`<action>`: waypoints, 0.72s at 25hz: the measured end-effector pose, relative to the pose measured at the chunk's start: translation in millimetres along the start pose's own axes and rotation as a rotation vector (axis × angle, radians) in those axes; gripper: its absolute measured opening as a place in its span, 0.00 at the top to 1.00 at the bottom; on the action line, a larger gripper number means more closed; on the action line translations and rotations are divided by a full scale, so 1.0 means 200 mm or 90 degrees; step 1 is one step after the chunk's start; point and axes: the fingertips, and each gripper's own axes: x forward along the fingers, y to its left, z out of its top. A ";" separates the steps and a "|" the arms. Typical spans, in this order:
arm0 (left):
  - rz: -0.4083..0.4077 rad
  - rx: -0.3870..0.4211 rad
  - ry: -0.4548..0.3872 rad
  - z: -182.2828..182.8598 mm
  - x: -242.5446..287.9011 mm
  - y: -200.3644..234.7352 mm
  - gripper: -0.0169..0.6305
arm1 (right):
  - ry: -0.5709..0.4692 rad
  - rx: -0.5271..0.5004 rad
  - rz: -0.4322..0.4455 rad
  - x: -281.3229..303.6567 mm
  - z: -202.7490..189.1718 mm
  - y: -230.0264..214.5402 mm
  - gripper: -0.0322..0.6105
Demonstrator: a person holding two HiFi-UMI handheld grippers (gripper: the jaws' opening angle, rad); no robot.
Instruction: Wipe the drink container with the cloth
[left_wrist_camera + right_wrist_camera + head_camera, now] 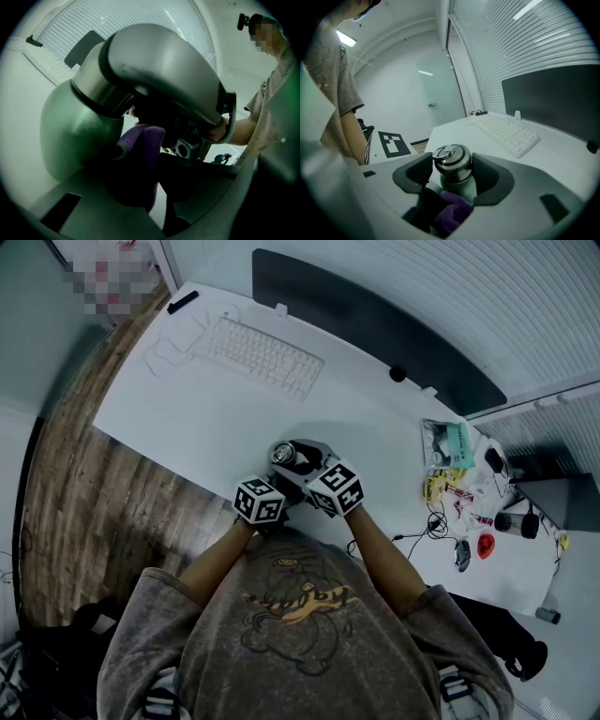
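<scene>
A green drink bottle [451, 161] with a steel cap stands between the jaws of my right gripper [453, 177], whose dark pads close on its two sides. In the head view the bottle [282, 455] is near the desk's front edge, just ahead of both marker cubes. My left gripper [140, 187] is shut on a purple cloth [143, 145], which presses against the bottle's green body [70, 136] low down. The cloth [452, 213] also shows under the bottle in the right gripper view. The right gripper's grey jaw [159, 65] fills much of the left gripper view.
The white desk [206, 418] carries a white keyboard [258, 354] at the back left and a dark monitor [375, 329] behind it. Cables, packets and a mouse [463, 555] clutter the right end. Wooden floor lies to the left of the desk.
</scene>
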 end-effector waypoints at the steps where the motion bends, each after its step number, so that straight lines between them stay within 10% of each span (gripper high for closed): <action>1: -0.005 0.008 0.008 0.00 0.00 -0.01 0.89 | -0.001 -0.001 0.000 0.00 0.00 0.00 0.54; 18: -0.046 0.056 0.048 -0.01 -0.13 -0.16 0.89 | -0.057 0.011 -0.049 -0.12 0.05 -0.01 0.49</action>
